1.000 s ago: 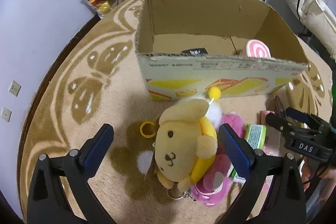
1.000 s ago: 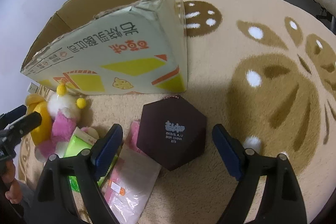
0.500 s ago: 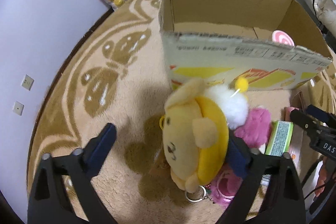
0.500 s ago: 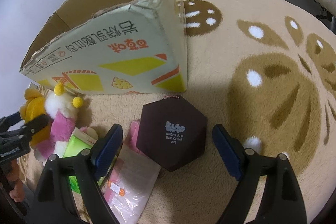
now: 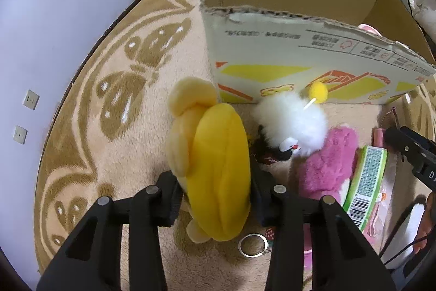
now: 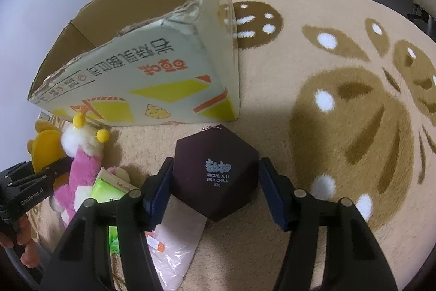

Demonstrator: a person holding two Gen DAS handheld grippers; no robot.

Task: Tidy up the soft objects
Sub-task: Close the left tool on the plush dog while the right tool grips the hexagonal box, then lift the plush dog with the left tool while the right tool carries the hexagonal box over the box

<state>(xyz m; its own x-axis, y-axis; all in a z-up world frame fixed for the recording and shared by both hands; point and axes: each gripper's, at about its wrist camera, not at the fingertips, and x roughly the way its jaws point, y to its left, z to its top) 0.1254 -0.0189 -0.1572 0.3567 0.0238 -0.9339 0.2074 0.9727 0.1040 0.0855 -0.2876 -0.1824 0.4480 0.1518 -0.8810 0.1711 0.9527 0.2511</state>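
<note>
A yellow plush dog [image 5: 218,165] sits between the pads of my left gripper [image 5: 216,182], back toward the camera; the jaws are closing and the pads press into its sides. In the right wrist view, a dark maroon hexagonal cushion [image 6: 215,171] with a bead chain lies on the rug. My right gripper [image 6: 215,176] is closing on it, and both pads meet its sides. Beside the dog lie a white fluffy plush [image 5: 291,124] with yellow pom-poms and a pink plush [image 5: 327,160]. The open cardboard box [image 5: 272,59] stands just beyond them.
A green packet [image 5: 365,182] and a clear plastic bag [image 6: 177,242] lie between the two grippers. A key ring [image 5: 252,244] rests on the beige patterned rug [image 6: 340,100]. Something pink and white [image 5: 368,27] shows inside the box. A wall runs at left, shelves at the back.
The left jaws have closed from wide open onto the yellow dog, which has turned its back to the camera. The right jaws have narrowed onto the hexagonal cushion's sides.
</note>
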